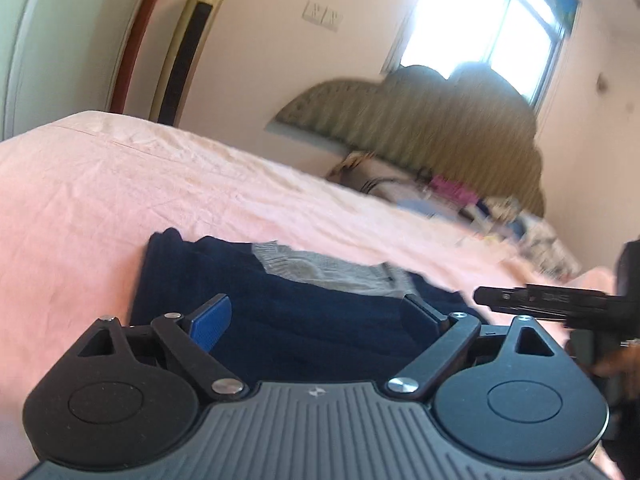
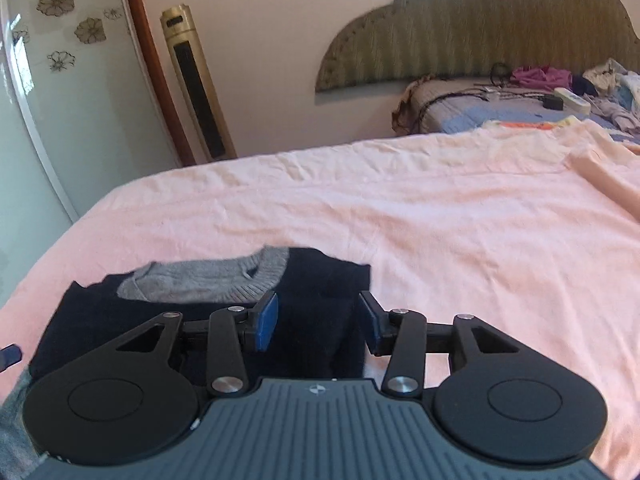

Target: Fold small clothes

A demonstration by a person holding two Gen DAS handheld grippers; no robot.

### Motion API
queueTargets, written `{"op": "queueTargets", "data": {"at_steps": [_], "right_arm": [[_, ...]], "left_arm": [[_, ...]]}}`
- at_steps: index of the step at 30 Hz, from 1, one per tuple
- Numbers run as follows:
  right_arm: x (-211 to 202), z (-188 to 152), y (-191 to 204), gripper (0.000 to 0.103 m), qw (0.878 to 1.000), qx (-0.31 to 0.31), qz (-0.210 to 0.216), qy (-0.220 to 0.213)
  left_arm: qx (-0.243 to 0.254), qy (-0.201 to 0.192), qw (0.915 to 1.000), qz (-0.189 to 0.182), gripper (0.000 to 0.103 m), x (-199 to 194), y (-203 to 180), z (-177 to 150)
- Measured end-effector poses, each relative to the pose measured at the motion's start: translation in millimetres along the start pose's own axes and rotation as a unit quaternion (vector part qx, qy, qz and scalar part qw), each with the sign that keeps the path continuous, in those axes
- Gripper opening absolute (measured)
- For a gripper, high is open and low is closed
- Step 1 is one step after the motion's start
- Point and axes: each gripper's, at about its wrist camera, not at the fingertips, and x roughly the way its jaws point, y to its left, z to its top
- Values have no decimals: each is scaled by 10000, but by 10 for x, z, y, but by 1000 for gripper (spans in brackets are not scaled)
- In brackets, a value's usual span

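A small navy sweater [image 1: 288,320] with a grey knit collar [image 1: 320,268] lies on the pink bedsheet [image 1: 120,184]. My left gripper [image 1: 320,316] is open just above its near part, empty. In the right wrist view the same sweater [image 2: 320,312] with its grey collar [image 2: 208,280] lies at the lower left. My right gripper [image 2: 318,320] is open over the sweater's right part, empty. The right gripper's fingers [image 1: 532,300] show at the right edge of the left wrist view.
The pink sheet [image 2: 440,232] stretches far and right. A padded headboard [image 2: 480,28] and a heap of clothes and small items [image 2: 560,96] lie at the far end. A gold tower fan [image 2: 196,84] stands by the wall, left of the bed.
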Motion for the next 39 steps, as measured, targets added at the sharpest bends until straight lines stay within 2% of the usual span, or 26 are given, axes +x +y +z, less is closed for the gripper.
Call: {"op": "queueTargets", "data": {"at_steps": [2, 3, 4, 5, 7, 9, 11, 13, 14, 15, 16, 17, 18, 20, 22, 23, 25, 26, 27, 28, 29, 30, 34, 37, 38, 39], "right_arm": [[200, -53, 129, 63, 9994, -127, 156, 272], [341, -114, 192, 63, 9986, -245, 99, 458], [457, -176, 215, 63, 9976, -315, 13, 621], [518, -255, 231, 64, 9974, -454, -55, 557], [508, -344, 210, 65, 9973, -685, -44, 269], [506, -371, 127, 65, 9977, -645, -157, 114], [442, -330, 148, 65, 9981, -558, -201, 180], [205, -324, 176, 67, 9990, -336, -179, 214], [31, -354, 164, 68, 9995, -277, -13, 159], [-157, -406, 152, 70, 9994, -310, 115, 63], [-345, -481, 139, 79, 9992, -383, 113, -45], [-519, -573, 117, 88, 9988, -473, 4, -112], [-642, -661, 78, 89, 9982, -571, -143, -85], [-796, -823, -16, 89, 9963, -705, -500, 39], [-844, -938, -135, 89, 9959, -587, -649, 216], [-832, -986, -187, 86, 9965, -440, -618, 340], [-794, -1069, -200, 84, 9968, -345, -517, 512], [-801, -1106, -171, 82, 9966, -422, -518, 488], [-798, -1122, -146, 77, 9963, -476, -507, 499], [-801, -1112, -133, 58, 9962, -512, -494, 508], [-798, -1076, -142, 24, 9962, -471, -473, 555], [-797, -1039, -182, 9, 9966, -314, -410, 650], [-888, -1022, -375, 8, 9967, -81, -433, 688], [-908, -1103, -412, 7, 9978, 9, -399, 532], [-923, -1110, -405, 16, 9979, 67, -383, 513], [-962, -1114, -399, 24, 9979, 156, -368, 519]], "left_arm": [[231, 495, 9978, 382, 92, 363, 8, 33], [291, 711, 9948, 664, 92, 505, 44, 3], [474, 756, 9926, 827, 92, 589, 73, -47], [741, 649, 9915, 847, 92, 588, 64, -93], [701, 688, 9922, 772, 95, 581, 100, -95], [966, 782, 9877, 946, 95, 563, 45, -87], [987, 739, 9869, 1036, 95, 339, 40, -68], [817, 568, 9921, 769, 95, -60, 145, -85], [745, 514, 9935, 693, 95, -262, 223, -121], [711, 499, 9938, 689, 95, -431, 303, -168], [666, 481, 9937, 759, 95, -605, 392, -216], [618, 478, 9938, 788, 95, -740, 483, -277], [534, 519, 9940, 803, 95, -845, 573, -338], [292, 666, 9945, 750, 95, -972, 706, -448], [93, 809, 9955, 491, 95, -994, 765, -535], [60, 803, 9958, 425, 95, -995, 750, -557], [73, 825, 9965, 138, 85, -961, 697, -545], [29, 886, 9961, 44, 58, -917, 681, -528], [9, 1044, 9945, 89, 24, -835, 665, -509], [130, 1114, 9931, 332, 12, -774, 632, -493], [290, 1152, 9918, 463, 7, -742, 608, -471], [377, 1174, 9909, 538, 6, -732, 604, -442], [720, 1077, 9849, 1149, 5, -802, 679, -418], [436, 1008, 9888, 1010, 6, -929, 751, -481], [225, 1097, 9899, 872, 8, -1001, 763, -486], [-41, 1183, 9910, 620, 16, -1088, 787, -503]]}}
